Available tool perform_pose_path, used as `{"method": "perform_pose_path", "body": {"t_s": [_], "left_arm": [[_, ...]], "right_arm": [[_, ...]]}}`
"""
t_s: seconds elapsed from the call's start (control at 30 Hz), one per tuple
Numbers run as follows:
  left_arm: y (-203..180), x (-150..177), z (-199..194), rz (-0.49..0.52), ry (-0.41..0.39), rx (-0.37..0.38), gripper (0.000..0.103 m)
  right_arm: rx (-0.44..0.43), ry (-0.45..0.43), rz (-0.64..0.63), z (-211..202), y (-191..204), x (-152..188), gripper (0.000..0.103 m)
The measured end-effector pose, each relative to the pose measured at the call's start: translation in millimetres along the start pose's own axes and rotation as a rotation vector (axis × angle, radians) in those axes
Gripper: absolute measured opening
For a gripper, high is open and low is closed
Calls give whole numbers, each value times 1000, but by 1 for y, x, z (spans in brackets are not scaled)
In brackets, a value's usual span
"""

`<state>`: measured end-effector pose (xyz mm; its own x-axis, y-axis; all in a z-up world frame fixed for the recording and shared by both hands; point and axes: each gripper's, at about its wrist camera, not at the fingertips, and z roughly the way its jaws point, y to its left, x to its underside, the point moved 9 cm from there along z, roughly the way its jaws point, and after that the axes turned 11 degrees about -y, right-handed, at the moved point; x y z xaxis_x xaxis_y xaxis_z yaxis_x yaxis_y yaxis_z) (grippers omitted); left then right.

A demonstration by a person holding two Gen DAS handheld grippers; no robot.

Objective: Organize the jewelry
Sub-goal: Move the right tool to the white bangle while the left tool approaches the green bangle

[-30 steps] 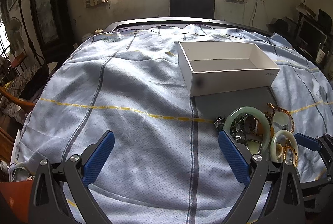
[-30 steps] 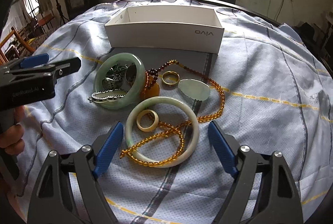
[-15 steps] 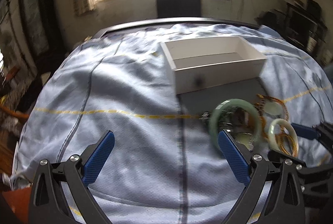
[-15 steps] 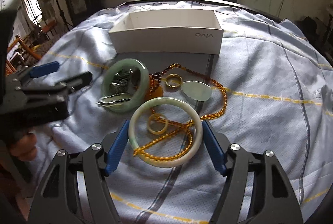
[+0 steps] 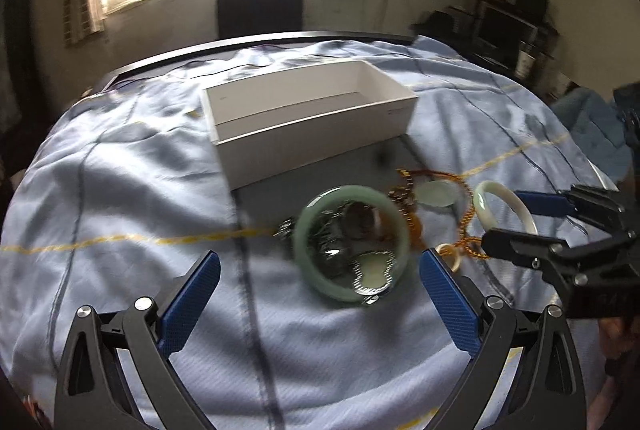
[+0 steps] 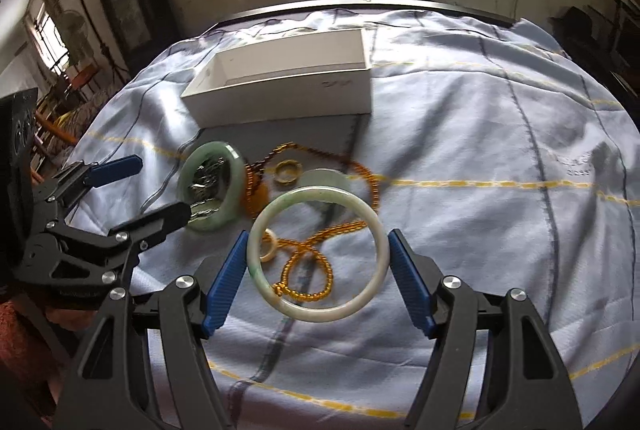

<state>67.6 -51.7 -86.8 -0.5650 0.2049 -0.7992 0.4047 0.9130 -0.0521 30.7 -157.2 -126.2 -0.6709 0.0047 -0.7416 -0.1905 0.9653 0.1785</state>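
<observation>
Both grippers have closed in on the jewelry. We are bracketing the white bangle (image 6: pixel 318 256) with our right gripper (image 6: pixel 318 280), jaws apart, not gripping. Our left gripper (image 5: pixel 320 300) is hovering wide open just short of the green bangle (image 5: pixel 352 242). Amber beads (image 6: pixel 320 230) are looping through the white bangle. Farther back, the box (image 6: pixel 280 86) is sitting mid-cloth (image 6: pixel 480 150).

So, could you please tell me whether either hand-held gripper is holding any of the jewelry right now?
Nothing is held. The right hand-held gripper is open around the pale white-green jade bangle, its pads apart from it; the left hand-held gripper is open too.
</observation>
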Motion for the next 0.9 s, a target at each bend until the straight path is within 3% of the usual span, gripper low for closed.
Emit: {"method": "perform_pose_path", "body": {"t_s": [0.43,0.63,0.9], "left_arm": [[-24,2,23,172,17,60,99],[-17,5,36,164,70,72,83],[-17,7,37,177,82,70,79]], "right_arm": [[-18,36,58,3,-10,3,68],[-14,25,64,2,-14,0,69],[-18,3,69,-3,-15,-6,69]]}}
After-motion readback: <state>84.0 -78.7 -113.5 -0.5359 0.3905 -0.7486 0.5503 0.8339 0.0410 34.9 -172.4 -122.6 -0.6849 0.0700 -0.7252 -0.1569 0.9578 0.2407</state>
